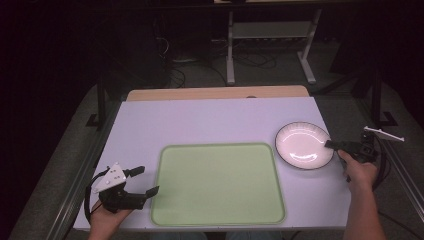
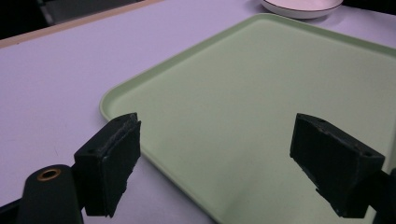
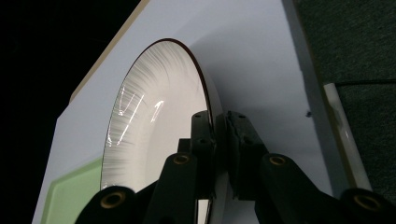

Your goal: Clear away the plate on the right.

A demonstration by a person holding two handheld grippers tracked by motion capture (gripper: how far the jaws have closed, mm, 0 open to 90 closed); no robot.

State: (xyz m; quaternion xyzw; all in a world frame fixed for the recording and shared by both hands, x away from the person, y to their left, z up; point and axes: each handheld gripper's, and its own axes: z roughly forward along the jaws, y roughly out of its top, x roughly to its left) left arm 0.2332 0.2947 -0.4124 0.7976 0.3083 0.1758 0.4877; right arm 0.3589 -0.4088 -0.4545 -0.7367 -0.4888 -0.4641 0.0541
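Plate point(image 1: 303, 145): we have it by its right rim, near the right edge of the white table point(image 1: 210, 117), just beside the green tray point(image 1: 218, 184) but apart from it
Right gripper point(image 1: 332, 144): our jaws are closed narrow on the plate rim, one jaw inside the bowl of the plate and one outside; in the right gripper view point(image 3: 219, 135) the rim passes between the two pads
Left gripper point(image 1: 147, 181): we hold it with jaws wide apart and nothing between them, at the left edge of the tray, low over the table
Step in hand, as we judge: to lift the plate and bring it to the tray
How to do it well: we should keep the grip firm, because the glazed rim looks smooth and may slip; lift a little before moving sideways, so that the plate foot clears the raised tray edge; keep the plate level
Right gripper view tells: the dark line on the rim and the fine ribbing inside, and how deep the pads bite
Left gripper view tells: the tray point(image 2: 261, 107) surface is bare, with the plate point(image 2: 302, 6) at its far corner
High view tells: how the plate, the tray and both hands lie to each other
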